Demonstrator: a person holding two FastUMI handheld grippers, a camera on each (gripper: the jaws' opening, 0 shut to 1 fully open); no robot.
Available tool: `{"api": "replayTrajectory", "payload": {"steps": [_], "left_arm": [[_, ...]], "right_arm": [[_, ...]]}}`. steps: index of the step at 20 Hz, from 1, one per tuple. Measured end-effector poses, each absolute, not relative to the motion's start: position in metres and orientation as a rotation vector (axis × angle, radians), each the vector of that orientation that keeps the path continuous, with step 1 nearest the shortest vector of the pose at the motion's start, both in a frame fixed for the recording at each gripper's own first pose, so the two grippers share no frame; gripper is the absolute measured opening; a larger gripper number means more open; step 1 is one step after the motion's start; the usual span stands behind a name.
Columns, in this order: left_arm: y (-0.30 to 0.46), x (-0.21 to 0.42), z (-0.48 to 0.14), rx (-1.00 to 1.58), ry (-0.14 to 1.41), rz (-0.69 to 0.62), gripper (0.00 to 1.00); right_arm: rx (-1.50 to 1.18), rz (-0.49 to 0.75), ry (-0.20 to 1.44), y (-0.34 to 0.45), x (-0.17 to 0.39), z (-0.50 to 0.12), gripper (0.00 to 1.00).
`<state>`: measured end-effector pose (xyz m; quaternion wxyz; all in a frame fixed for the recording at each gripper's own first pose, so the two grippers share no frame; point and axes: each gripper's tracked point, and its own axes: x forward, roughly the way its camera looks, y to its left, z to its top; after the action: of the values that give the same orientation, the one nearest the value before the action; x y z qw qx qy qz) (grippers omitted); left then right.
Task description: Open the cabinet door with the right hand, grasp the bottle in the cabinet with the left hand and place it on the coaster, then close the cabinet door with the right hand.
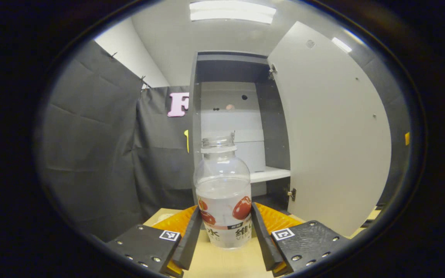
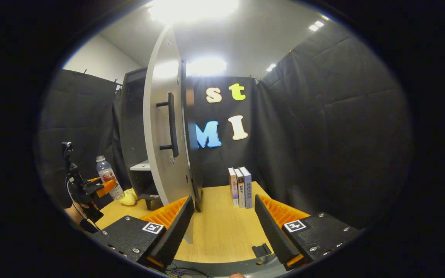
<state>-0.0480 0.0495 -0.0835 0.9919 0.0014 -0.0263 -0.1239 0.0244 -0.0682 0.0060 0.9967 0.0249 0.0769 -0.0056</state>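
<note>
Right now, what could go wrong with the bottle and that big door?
1. The bottle has no cap and holds liquid, so tilting it could spill some.
2. The left hand-held gripper has a finger close on each side of the bottle; whether both press on it I cannot tell, so it might slip.
3. The door stands wide open, its edge between the fingers of the open right hand-held gripper. Swinging it shut too early might hit the bottle.
</note>
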Motion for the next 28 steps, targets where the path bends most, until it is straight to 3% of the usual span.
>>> {"api": "replayTrajectory", "payload": {"steps": [16, 18, 21, 28], "left_arm": [[0.038, -0.133, -0.253, 0.029, 0.069, -0.226, 0.74], [0.033, -0.143, -0.267, -0.001, 0.071, -0.232, 0.71], [0.036, -0.147, -0.293, 0.006, 0.106, -0.211, 0.71], [0.040, -0.147, -0.336, 0.024, 0.165, -0.184, 0.71]], "right_arm": [[0.051, -0.017, 0.229, -0.077, 0.035, -0.030, 0.97], [0.026, -0.006, 0.237, -0.075, 0.035, -0.031, 0.97], [-0.002, 0.012, 0.241, -0.071, 0.033, -0.031, 0.94], [-0.006, 0.046, 0.234, -0.062, 0.034, -0.029, 0.96]]}}
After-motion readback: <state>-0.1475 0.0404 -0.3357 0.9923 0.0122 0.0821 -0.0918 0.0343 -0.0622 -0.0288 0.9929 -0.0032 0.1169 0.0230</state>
